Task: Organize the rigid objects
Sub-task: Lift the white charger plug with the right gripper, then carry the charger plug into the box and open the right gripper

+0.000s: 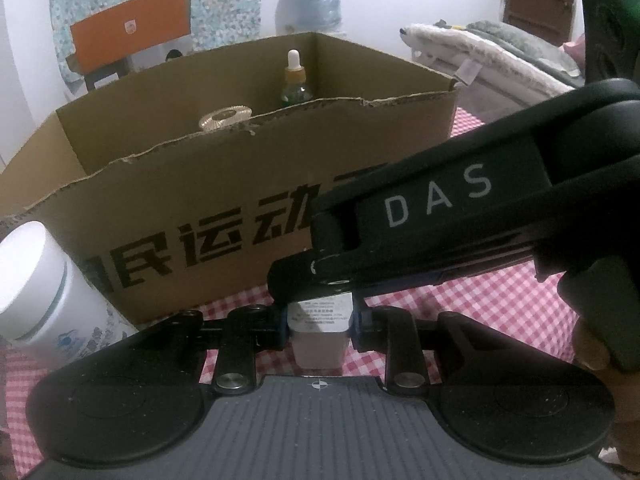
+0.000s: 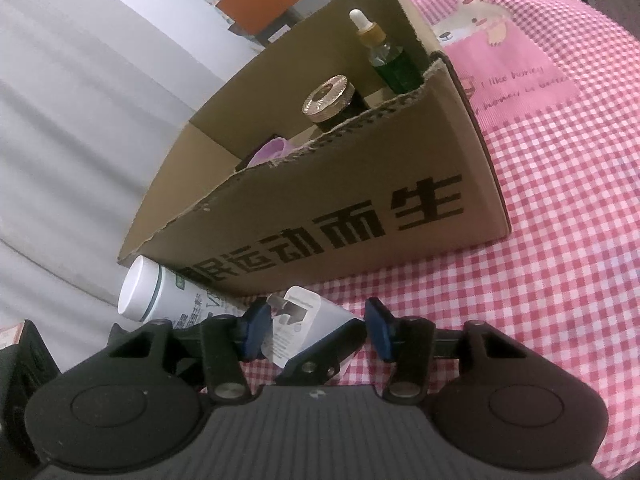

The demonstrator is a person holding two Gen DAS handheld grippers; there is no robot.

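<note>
A small white box-shaped bottle with a printed label (image 1: 319, 330) stands on the checked cloth in front of the cardboard box (image 1: 224, 216). My left gripper (image 1: 319, 326) is shut on it. My right gripper (image 2: 316, 330) is open, its blue pads either side of the same white bottle (image 2: 298, 326), and its black body crosses the left wrist view (image 1: 440, 208). A white jar (image 1: 36, 280) lies at the left; it also shows in the right wrist view (image 2: 156, 296). Inside the box are a dropper bottle (image 2: 384, 56), a gold-lidded jar (image 2: 330, 98) and a purple item (image 2: 272, 150).
A pink checked cloth (image 2: 560, 240) covers the surface. The cardboard box (image 2: 328, 208) has a torn front rim. Folded blankets (image 1: 500, 56) lie at the back right. An orange box (image 1: 128, 32) stands behind, and a white wall (image 2: 80, 120) lies to the left.
</note>
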